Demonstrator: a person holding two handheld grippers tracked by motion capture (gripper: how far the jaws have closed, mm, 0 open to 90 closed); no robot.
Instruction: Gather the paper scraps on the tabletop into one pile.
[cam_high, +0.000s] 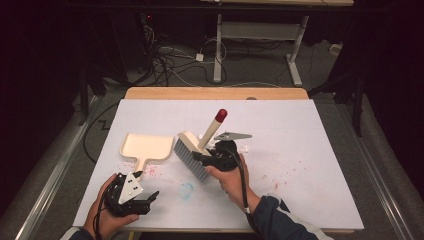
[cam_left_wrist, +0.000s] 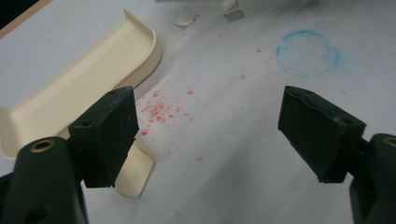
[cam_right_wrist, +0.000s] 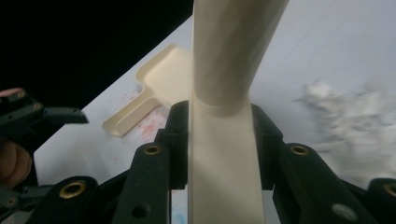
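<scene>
Between right gripper (cam_right_wrist: 219, 140) jaws — smooth cream brush (cam_high: 196, 150) handle.

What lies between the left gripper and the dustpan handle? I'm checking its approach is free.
Bare table: the left gripper is open beside the dustpan handle, red specks nearby, in the left gripper view.

Cream dustpan (cam_high: 146, 146), cream brush (cam_high: 196, 150) with red-tipped handle, grey bristles.

Blue chalk ring (cam_left_wrist: 307, 52) + red specks (cam_left_wrist: 159, 112) on white tbl (cam_high: 310, 130); cables (cam_high: 170, 60) on floor behind.
</scene>
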